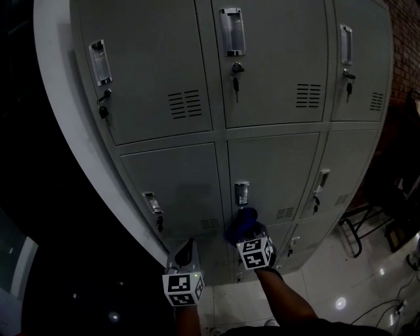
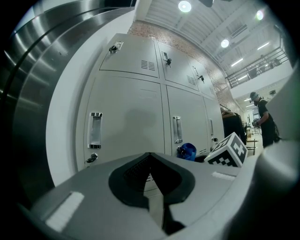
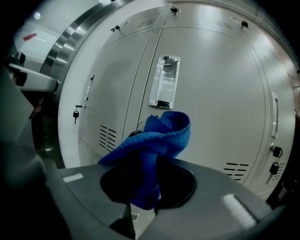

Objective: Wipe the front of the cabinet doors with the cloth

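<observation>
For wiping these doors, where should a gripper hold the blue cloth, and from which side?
By its bunched tail, from the side away from the cabinet door, as the right gripper holds the blue cloth now; its folded wad sticks out past the jaws, free to wipe.

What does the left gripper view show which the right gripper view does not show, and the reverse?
Left gripper view only: the left gripper, shut and empty, ceiling lights and a person far off. Right gripper view only: the right gripper, shut on the cloth. Both: the grey cabinet doors and the blue cloth.
</observation>
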The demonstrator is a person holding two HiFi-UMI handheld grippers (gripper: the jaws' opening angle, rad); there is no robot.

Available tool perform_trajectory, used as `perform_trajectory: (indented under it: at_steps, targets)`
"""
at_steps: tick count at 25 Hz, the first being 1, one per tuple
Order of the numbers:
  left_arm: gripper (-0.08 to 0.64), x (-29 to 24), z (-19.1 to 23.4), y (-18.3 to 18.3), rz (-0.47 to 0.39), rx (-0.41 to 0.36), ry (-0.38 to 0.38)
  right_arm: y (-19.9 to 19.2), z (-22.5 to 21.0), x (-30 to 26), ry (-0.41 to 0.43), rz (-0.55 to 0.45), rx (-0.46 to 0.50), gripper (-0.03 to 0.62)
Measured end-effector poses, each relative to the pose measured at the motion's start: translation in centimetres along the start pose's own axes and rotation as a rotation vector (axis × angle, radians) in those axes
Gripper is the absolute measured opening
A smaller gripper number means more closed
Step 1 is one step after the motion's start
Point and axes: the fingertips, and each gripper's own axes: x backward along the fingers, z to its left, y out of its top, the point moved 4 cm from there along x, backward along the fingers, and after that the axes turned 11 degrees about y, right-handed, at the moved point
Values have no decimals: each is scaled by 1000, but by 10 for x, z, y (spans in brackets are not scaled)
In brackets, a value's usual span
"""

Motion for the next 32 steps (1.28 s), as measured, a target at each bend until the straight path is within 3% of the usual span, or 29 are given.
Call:
perform_trajectory:
  at_steps: [5, 14, 24, 32]
  targets:
    - [17, -3, -14, 0, -5, -45, -1, 5, -27, 54, -49, -65, -50, 77]
    - [17, -5, -63, 10, -46, 13, -108, 59, -42, 130, 1, -195, -14, 77]
    - [17, -10, -84, 20, -59, 13, -129, 57, -38, 142, -7, -215, -22, 69]
    - [17, -8, -78, 23, -63, 18, -100, 59, -31, 149, 8, -251, -38, 69]
